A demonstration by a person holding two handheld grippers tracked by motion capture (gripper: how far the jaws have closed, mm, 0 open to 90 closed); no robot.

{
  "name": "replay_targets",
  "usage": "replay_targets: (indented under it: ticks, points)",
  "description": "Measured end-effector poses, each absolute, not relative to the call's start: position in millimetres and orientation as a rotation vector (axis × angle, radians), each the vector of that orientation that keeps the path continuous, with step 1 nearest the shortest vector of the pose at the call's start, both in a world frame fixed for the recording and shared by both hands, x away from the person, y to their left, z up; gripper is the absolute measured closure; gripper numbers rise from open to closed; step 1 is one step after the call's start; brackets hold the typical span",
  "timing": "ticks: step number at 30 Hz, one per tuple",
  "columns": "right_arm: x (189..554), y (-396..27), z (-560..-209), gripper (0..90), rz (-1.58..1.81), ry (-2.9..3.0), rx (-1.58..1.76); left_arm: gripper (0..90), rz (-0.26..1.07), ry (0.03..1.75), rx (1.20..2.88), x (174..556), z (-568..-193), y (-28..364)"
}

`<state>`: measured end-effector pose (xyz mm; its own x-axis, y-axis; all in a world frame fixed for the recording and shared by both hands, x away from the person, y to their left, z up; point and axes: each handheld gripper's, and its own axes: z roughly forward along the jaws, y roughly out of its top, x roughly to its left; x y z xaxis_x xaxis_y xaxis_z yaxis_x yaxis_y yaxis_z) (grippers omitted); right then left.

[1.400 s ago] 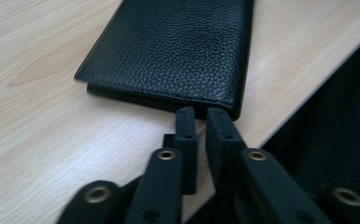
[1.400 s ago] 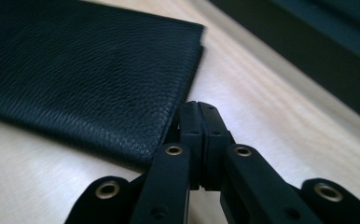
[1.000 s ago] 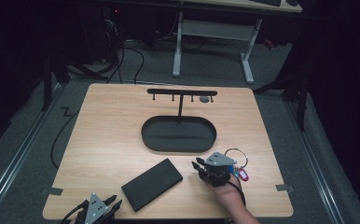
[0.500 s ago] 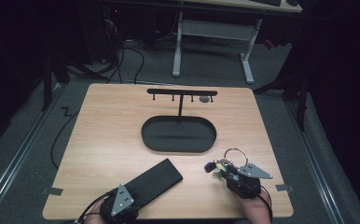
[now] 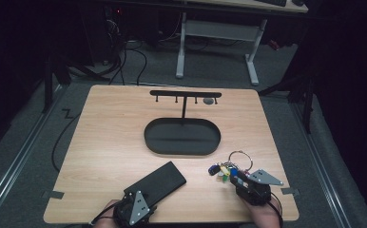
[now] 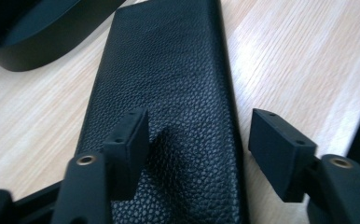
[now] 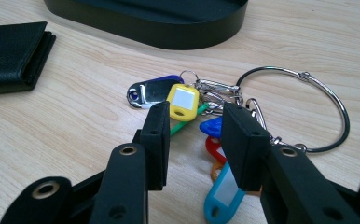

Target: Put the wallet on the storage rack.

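While the left gripper (image 6: 199, 140) hovers parted over the black leather wallet's (image 6: 169, 84) near end, bare table (image 5: 110, 137) lies beyond. The right gripper (image 7: 194, 135), jaws apart and empty, sits above the key bunch (image 7: 201, 112) near the front edge.

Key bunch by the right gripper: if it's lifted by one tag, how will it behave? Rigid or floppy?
Likely floppy: the key bunch is loose plastic tags and small rings on one big wire ring, so the rest should dangle and swing. Probably light, since the wire looks thin. The right gripper, jaws open, faces smooth tags that might slip. It seems unlikely to roll.
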<state>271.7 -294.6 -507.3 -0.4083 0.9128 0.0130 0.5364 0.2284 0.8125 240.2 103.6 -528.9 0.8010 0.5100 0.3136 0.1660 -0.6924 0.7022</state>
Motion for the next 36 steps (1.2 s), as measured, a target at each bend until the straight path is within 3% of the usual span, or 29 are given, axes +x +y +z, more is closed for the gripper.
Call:
replay_targets:
  ticks: [5, 8, 13, 19, 36]
  points:
    - [273.7, -287.4, -505.0, 62.9, 1.065, 2.034, 1.317, 49.6, 0.687, 0.493, 2.263, 238.1, -533.4, 105.2]
    - [274.1, -284.0, -504.9, 62.9, 1.065, 2.042, 1.31, 61.2, 0.705, 0.504, 2.255, 237.2, -532.4, 106.3]
    - [274.6, -286.8, -505.0, 62.5, 1.067, 2.032, 1.32, 71.6, 0.702, 0.533, 2.25, 241.4, -528.2, 113.0]
    - [273.8, -291.7, -505.3, 62.5, 1.074, 2.015, 1.339, 77.1, 0.711, 0.541, 2.224, 242.5, -524.1, 118.0]
    - [273.3, -296.5, -504.5, 62.7, 1.096, 2.006, 1.349, 82.0, 0.712, 0.562, 2.119, 238.2, -503.0, 135.0]
